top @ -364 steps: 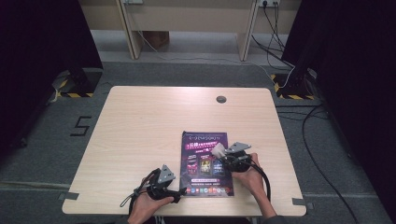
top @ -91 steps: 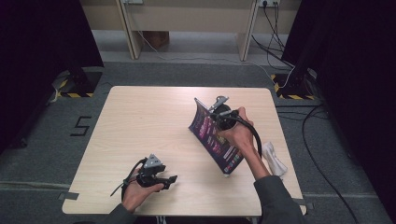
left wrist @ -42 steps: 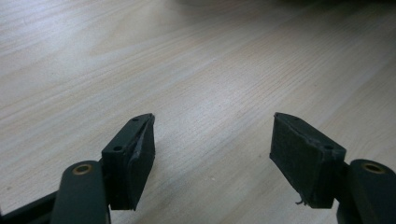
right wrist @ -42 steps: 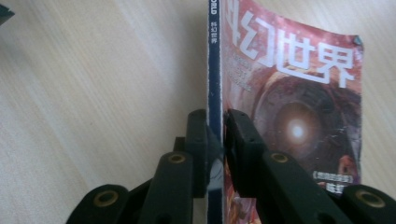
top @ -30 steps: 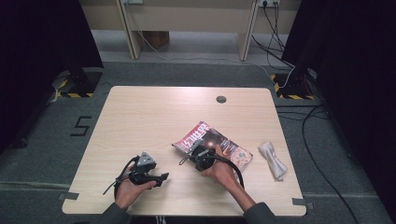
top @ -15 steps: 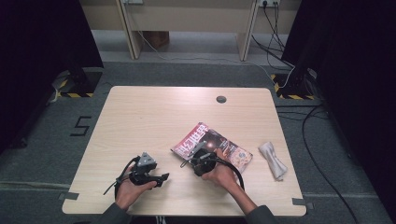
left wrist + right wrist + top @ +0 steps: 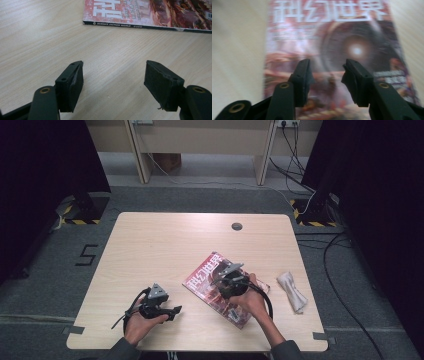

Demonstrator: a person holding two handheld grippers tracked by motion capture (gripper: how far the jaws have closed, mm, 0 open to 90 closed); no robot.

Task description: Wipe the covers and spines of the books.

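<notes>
Grey carpet (image 7: 210, 200) is seen all around a pale wooden table (image 7: 165, 245), and dark curtains hang at both sides. A small round hole (image 7: 237, 226) is cut near the far edge of the table.

A magazine (image 7: 210, 272) with a red cover and big white letters is laid flat on the table, turned at a slant, near the front and a bit to the right. A crumpled white cloth (image 7: 292, 291) is left just to the right of it, not touching.

The right gripper (image 7: 226, 281) is held over the magazine. Its jaws have just been opening, and nothing is pinched between them now. The cover is seen below them in the right gripper view (image 7: 329, 37).

The left gripper (image 7: 172, 311) is rested near the front left of the table. Its jaws are spread wide over bare wood, with the magazine's spine (image 7: 145, 25) ahead of them.

The magazine seems to be already put down and let go. The cloth may be what is left to deal with.
</notes>
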